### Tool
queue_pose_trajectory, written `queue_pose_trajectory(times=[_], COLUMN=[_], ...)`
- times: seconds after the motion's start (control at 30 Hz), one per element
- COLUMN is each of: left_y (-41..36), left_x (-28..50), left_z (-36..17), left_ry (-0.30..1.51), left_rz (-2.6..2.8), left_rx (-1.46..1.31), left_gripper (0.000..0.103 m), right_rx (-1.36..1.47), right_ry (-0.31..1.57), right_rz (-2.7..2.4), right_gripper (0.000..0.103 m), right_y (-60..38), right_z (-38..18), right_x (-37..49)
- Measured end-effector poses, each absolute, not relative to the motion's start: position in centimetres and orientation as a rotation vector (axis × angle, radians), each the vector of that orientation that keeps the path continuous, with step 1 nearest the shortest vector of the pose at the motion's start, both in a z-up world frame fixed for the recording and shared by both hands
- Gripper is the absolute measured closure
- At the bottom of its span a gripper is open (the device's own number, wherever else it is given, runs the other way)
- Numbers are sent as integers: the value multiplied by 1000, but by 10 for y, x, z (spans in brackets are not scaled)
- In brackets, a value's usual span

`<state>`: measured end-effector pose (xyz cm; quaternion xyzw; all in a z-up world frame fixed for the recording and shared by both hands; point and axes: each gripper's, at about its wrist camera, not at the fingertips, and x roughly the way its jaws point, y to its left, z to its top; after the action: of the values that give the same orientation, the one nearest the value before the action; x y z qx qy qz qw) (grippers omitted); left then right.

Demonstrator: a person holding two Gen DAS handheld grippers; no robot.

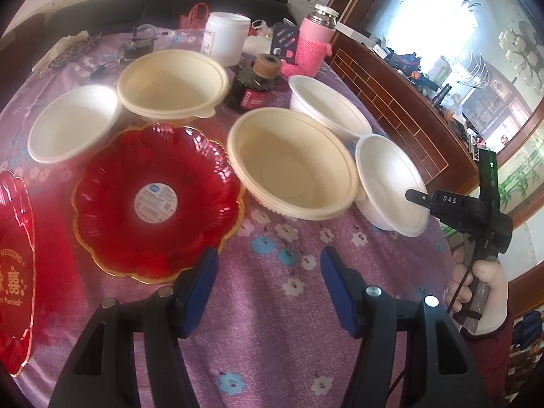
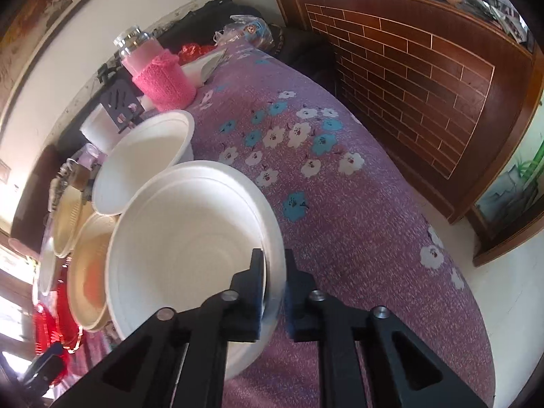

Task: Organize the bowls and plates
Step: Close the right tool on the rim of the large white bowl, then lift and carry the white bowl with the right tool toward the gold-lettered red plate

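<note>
In the left wrist view my left gripper (image 1: 270,272) hangs open over the purple cloth, with nothing between its blue pads. Just ahead on its left lies a red scalloped plate (image 1: 156,200), and a second red plate (image 1: 13,272) shows at the left edge. A cream bowl (image 1: 292,163) sits ahead, with another cream bowl (image 1: 173,81) behind it. White bowls stand at the left (image 1: 73,122) and the back right (image 1: 326,105). My right gripper (image 2: 273,278) is shut on the rim of the near white bowl (image 2: 190,238), which also appears at the right of the left wrist view (image 1: 391,183).
A pink flask (image 1: 312,40), a white jar (image 1: 226,37) and a dark bottle (image 1: 253,85) stand at the back of the table. A brick-patterned wooden panel (image 2: 425,78) runs along the right side. Bare flowered cloth (image 2: 340,204) lies right of the held bowl.
</note>
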<state>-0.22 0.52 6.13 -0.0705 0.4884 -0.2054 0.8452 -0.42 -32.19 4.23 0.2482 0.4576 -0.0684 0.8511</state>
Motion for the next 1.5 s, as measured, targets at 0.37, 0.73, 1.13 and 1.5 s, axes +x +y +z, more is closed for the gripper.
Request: queue_pose_trajectory(times=[0.37, 0.73, 1.13, 1.5], left_y=[-42, -138, -171, -139], left_x=[-4, 47, 63, 26], left_z=[54, 34, 23, 59], left_ry=[1063, 1183, 1215, 1145], left_rz=[-530, -562, -554, -599], left_rx=[-180, -61, -11, -77], left_gripper=[40, 37, 71, 85], right_rx=[500, 526, 528, 459], right_ry=[967, 1028, 1035, 930], right_rz=[-90, -65, -43, -30], right_gripper=[94, 92, 89, 92], right_y=[-301, -320, -330, -298], right_z=[54, 47, 31, 80], right_x=[-47, -33, -12, -54])
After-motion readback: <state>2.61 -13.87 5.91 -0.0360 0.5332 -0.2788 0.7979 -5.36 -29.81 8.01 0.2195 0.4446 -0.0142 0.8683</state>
